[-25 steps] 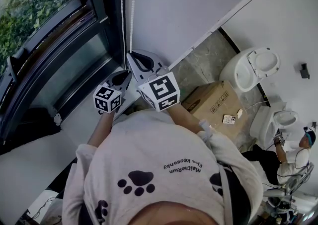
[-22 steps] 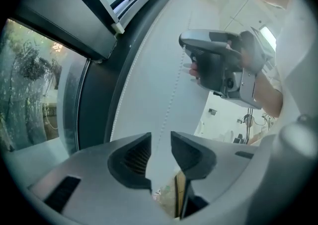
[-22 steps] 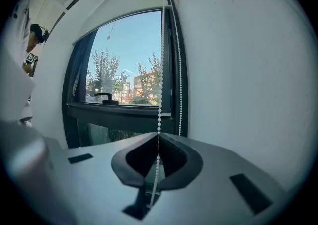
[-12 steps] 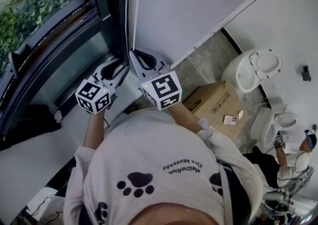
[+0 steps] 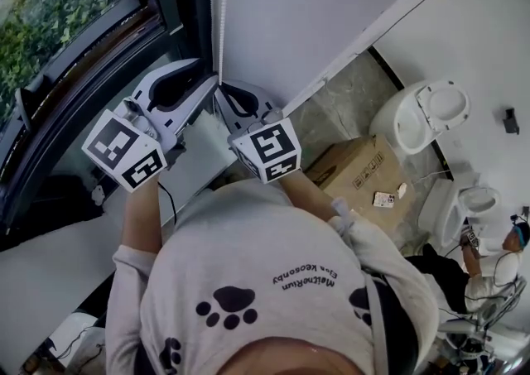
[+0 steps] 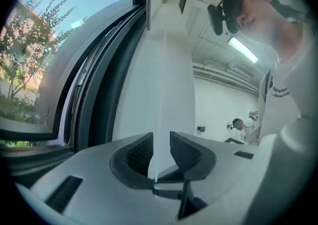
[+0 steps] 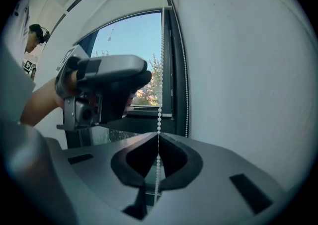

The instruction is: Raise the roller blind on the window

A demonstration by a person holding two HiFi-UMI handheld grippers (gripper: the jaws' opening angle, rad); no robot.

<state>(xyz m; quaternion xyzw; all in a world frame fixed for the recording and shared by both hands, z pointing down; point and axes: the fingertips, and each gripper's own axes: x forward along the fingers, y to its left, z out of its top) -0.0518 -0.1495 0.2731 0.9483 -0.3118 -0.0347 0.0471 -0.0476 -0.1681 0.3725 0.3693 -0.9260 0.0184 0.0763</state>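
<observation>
Pinching the bead chain (image 7: pixel 160 105) tight, the right gripper (image 7: pixel 158 142) should not let go until the left gripper (image 6: pixel 161 142), closing round the chain higher up, squeezes it too.

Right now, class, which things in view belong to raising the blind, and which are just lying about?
Job: bead chain; right gripper, shut on it; left gripper, jaws closing around it; window.
Lying about: cardboard box; toilet.
</observation>
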